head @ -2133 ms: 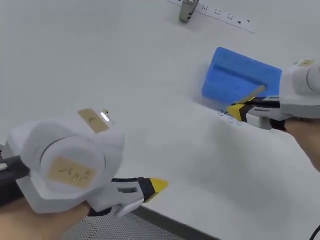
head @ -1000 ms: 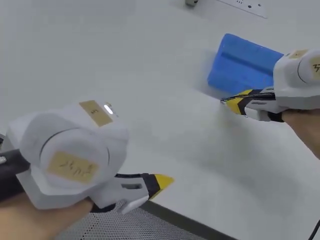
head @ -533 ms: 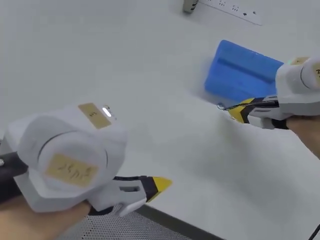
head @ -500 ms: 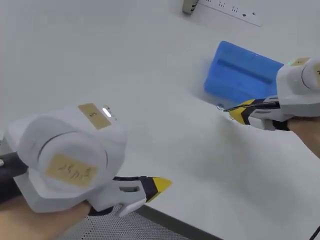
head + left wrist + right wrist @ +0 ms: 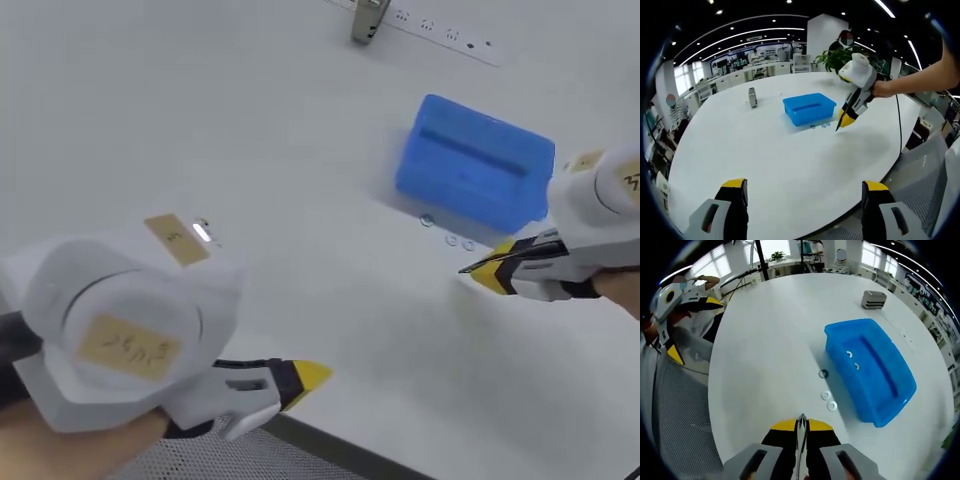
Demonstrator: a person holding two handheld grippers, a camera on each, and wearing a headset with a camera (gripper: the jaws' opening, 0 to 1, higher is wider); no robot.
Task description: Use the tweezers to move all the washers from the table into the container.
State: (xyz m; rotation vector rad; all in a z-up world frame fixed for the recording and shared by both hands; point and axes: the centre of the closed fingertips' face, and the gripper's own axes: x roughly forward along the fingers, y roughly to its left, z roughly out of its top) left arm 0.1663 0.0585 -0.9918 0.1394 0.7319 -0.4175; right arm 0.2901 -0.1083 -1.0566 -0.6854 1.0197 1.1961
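Over the white table (image 5: 250, 130), the right gripper (image 5: 480, 270) tilts down, jaws clamped on the tweezers (image 5: 801, 421), blue container (image 5: 455, 208) just ahead. The left gripper (image 5: 803, 185) hovers at the near edge, jaws wide apart. Three washers (image 5: 826, 395) lie between tweezers and container; two more washers (image 5: 849, 354) sit inside.

The left gripper (image 5: 805, 185) is held low and close to the body with its jaws wide apart, while the right gripper (image 5: 490, 272), further forward, pinches the tweezers (image 5: 801, 432).
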